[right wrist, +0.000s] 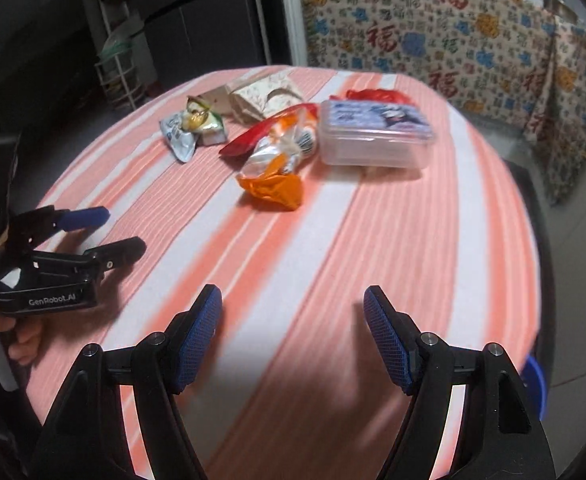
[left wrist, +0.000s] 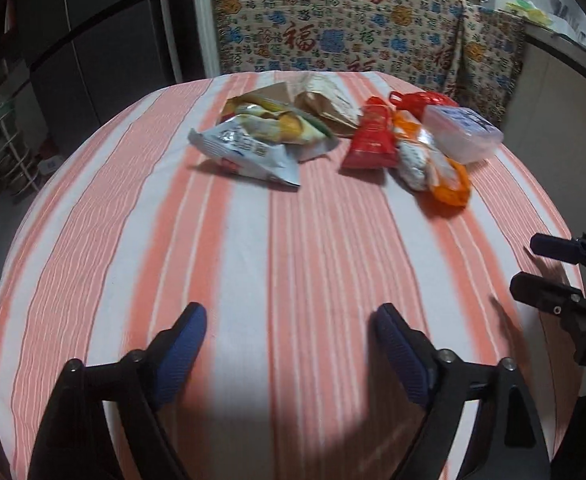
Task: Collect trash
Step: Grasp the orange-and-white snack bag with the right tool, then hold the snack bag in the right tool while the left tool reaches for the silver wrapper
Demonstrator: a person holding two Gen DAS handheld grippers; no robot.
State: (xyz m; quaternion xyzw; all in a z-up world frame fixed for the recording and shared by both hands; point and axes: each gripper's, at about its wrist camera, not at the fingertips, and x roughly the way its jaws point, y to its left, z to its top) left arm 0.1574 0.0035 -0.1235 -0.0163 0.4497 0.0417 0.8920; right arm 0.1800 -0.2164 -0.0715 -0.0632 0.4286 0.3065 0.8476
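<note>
Trash lies at the far side of the striped table: a silver-blue wrapper (left wrist: 249, 152) (right wrist: 179, 136), a yellow-green wrapper (left wrist: 281, 124) (right wrist: 203, 120), a brown paper bag (left wrist: 325, 100) (right wrist: 265, 96), a red packet (left wrist: 373, 136) (right wrist: 253, 138), an orange-silver wrapper (left wrist: 433, 160) (right wrist: 281, 164), a red plastic bag (left wrist: 421, 100) (right wrist: 377, 94) and a clear plastic box (left wrist: 463, 132) (right wrist: 373, 136). My left gripper (left wrist: 291, 320) (right wrist: 123, 230) is open and empty over the near table. My right gripper (right wrist: 293, 304) (left wrist: 527, 264) is open and empty to its right.
The table (left wrist: 253, 260) has an orange and white striped cloth. A patterned cloth (left wrist: 333, 20) covers furniture behind it. A dark fridge (left wrist: 93, 40) and a wire rack (right wrist: 117, 72) stand at the left. A blue object (right wrist: 535, 380) is below the table's right edge.
</note>
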